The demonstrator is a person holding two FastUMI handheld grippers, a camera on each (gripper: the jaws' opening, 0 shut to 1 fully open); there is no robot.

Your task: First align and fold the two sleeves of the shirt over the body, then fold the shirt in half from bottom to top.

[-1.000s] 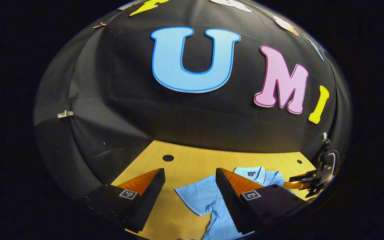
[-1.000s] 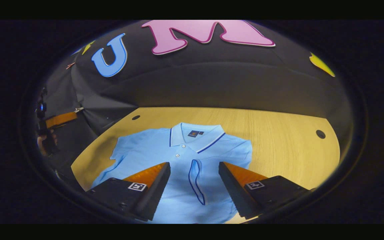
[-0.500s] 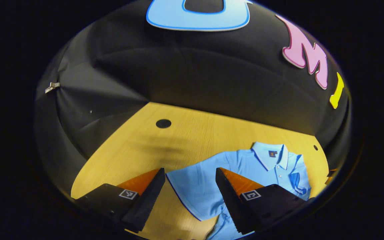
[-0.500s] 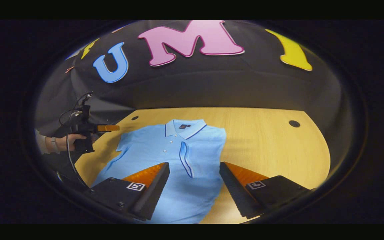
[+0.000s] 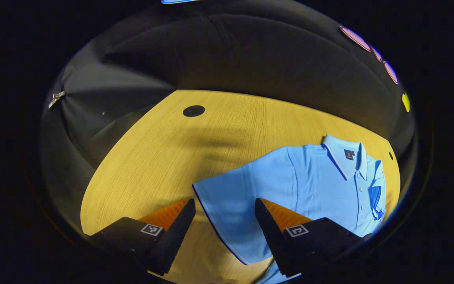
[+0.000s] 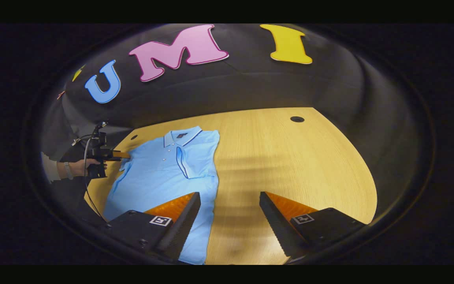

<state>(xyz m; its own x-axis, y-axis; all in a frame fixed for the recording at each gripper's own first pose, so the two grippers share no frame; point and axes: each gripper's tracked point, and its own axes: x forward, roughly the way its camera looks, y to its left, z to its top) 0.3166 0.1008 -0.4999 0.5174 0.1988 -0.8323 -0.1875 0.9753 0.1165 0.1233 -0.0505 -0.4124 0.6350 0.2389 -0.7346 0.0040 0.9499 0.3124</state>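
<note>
Lying flat on wooden table (image 6: 290, 157), light-blue polo shirt (image 6: 160, 173): right sleeve (image 6: 193, 159) folded, left sleeve (image 5: 227, 213) unfolded; left gripper (image 5: 224, 228) and right gripper (image 6: 229, 221) gaping, empty.

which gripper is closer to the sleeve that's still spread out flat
Left. The left gripper hangs open right over the unfolded sleeve, its edge between the fingers. The right gripper is open past the shirt's opposite, folded side, mostly above bare table.

My left gripper view cuts off the shirt (image 5: 309, 185) hem; its right finger (image 5: 268, 225) hides part of the body.
</note>
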